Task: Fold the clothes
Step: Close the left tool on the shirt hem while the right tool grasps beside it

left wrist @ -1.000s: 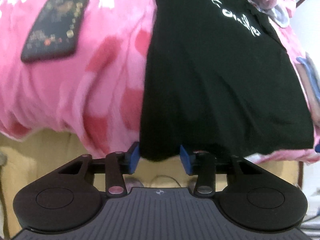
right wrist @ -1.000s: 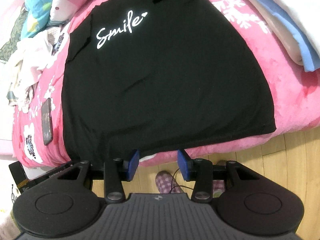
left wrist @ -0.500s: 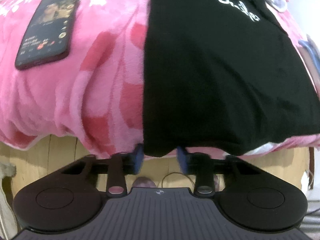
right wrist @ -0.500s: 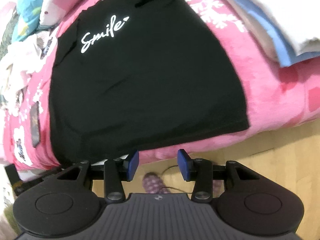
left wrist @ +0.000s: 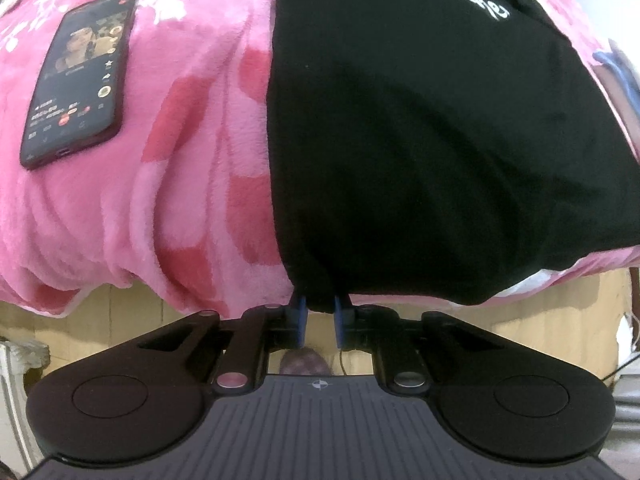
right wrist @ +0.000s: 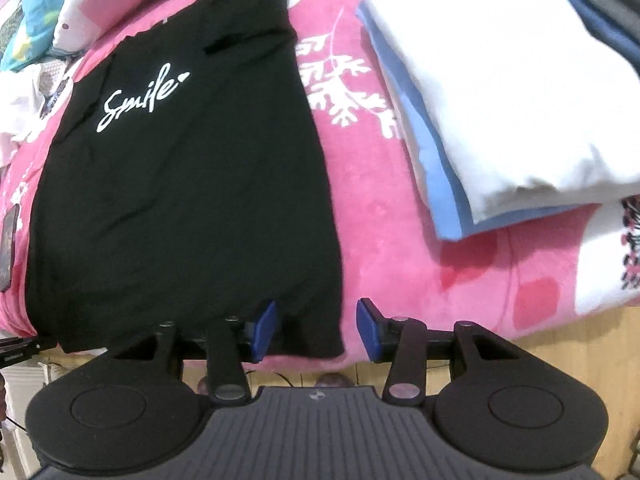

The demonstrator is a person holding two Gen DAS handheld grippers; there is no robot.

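The black T-shirt (right wrist: 180,200) is lying flat on the pink bed blanket (left wrist: 180,160). The left gripper (left wrist: 320,314) is closing its fingers on the shirt's hem corner; the right gripper (right wrist: 316,328), fingers open, is straddling the opposite hem corner and should be seating deeper before pinching.

We see bare pink blanket (right wrist: 400,248) lower right of the black shirt (right wrist: 192,200) in the right wrist view; the folded white and blue stack (right wrist: 500,92) blocks the upper right; 1 phone (left wrist: 80,80) lies upper left in the left wrist view
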